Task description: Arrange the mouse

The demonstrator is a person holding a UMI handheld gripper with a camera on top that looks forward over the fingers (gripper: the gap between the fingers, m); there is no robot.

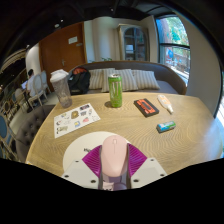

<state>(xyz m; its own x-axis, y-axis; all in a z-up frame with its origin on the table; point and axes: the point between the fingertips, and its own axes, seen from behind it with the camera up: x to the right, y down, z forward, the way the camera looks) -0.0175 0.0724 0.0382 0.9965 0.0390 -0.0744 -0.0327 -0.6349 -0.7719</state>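
A pale pink computer mouse (114,156) sits between my two fingers, whose magenta pads (94,160) press against its left and right sides. My gripper (114,166) is shut on the mouse and holds it above the near edge of a round wooden table (150,135). The rear part of the mouse is hidden between the fingers.
On the table beyond the fingers stand a green can (115,91), a clear plastic cup (62,89), a printed sheet (76,120), a dark red and black box (146,107), a small teal object (166,126) and a pale oblong object (165,103). A sofa (130,78) stands behind.
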